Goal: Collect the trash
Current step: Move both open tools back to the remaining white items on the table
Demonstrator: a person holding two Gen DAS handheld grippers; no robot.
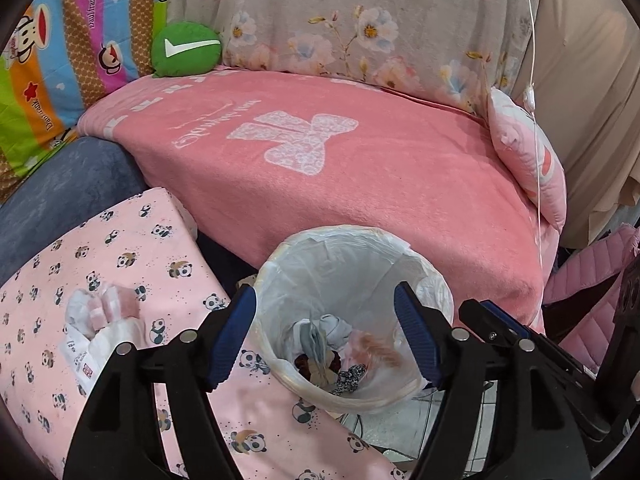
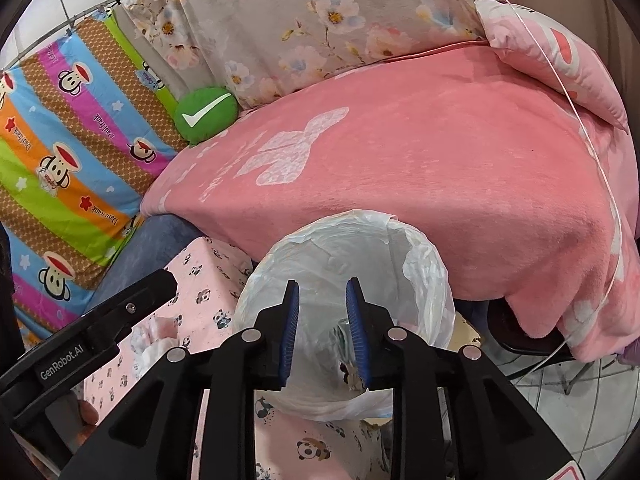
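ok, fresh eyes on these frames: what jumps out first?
The lined trash bin sits dead centre below both tools, scraps already at its bottom. Behind it a big pink blanket covers the sofa, with a green checkmark cushion at its far left corner. Left tool gapes wide open.

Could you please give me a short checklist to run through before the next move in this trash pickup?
1. Left tool empty and open: ok, jaws wide apart, nothing between them.
2. Right tool empty: ok, jaws apart with nothing held.
3. Bin open and lined: ok, bag folded over the rim.
4. Room left in the bin: ok, scraps only at the bottom.
5. Next trash located: ok, crumpled wrapper lies on the panda cloth.
6. Wrapper free to lift: cannot tell.
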